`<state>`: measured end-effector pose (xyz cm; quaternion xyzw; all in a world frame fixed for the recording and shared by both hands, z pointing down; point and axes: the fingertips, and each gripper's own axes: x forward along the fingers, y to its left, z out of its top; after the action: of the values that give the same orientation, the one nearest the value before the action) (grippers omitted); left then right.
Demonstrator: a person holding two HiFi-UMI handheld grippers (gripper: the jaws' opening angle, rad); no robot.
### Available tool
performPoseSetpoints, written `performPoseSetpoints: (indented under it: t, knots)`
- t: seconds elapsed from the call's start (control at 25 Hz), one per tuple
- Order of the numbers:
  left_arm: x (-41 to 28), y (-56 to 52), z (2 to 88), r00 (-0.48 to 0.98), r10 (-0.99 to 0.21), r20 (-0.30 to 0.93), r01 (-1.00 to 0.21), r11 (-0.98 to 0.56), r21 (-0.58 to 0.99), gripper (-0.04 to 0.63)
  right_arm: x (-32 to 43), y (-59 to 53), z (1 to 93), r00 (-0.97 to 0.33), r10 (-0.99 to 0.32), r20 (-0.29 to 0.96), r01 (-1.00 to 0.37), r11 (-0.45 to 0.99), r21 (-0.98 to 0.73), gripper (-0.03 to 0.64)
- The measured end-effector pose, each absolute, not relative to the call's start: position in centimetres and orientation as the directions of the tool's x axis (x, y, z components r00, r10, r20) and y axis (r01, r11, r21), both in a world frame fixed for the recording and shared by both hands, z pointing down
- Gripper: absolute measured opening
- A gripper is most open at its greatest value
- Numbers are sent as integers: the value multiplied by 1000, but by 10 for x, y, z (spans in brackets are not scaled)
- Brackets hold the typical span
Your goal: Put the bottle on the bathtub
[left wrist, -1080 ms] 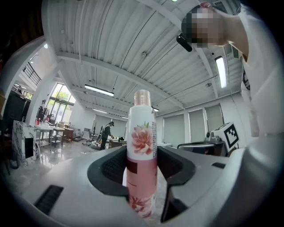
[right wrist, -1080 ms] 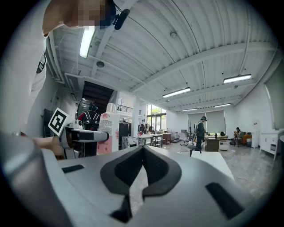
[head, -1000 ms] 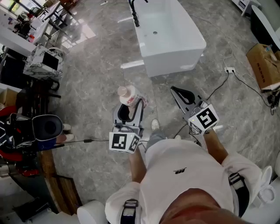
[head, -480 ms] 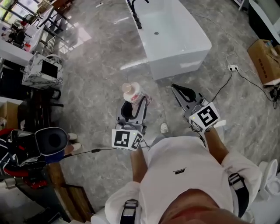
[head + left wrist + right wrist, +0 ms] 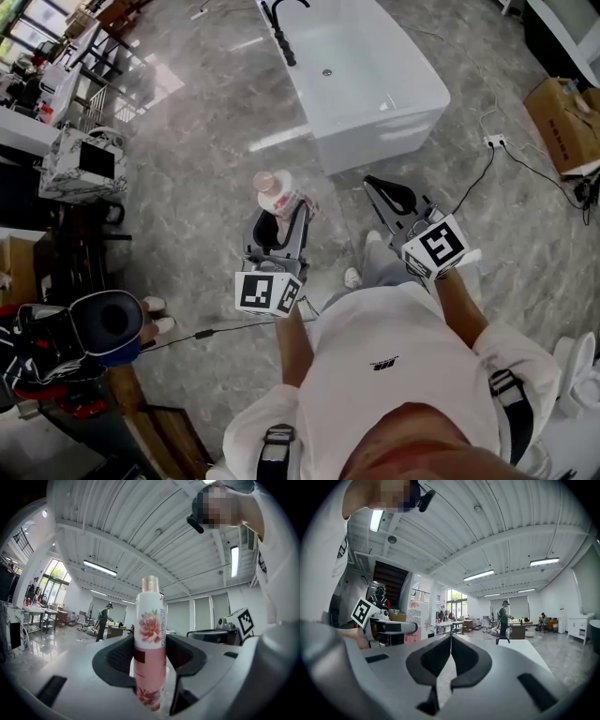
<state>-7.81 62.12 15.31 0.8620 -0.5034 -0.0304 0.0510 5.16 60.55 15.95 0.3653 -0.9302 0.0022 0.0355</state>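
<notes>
Between left gripper [image 5: 277, 223] jaws stands the bottle [image 5: 149, 641].

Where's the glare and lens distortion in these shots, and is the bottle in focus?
Head view: window glare on the grey marble floor, upper left. Left gripper view: heavy fisheye, black corners; the pink flowered bottle in the left tool is sharp. Right gripper view: same fisheye; white ceiling strip lights glow bright.
</notes>
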Motion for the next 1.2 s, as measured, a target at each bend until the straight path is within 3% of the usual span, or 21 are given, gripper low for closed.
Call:
performPoseSetpoints:
  t: [0.8,1.2]
  knots:
    - [-48,411,131,438,-899,18,-894,-433,117,209,66,386,138,-799,-596,77,-598,801,-10,-5]
    - [-30,372,127,418,-909,12,-903,-414,115,209,79,339,136,-824,-563,56,-565,825,-7,-5]
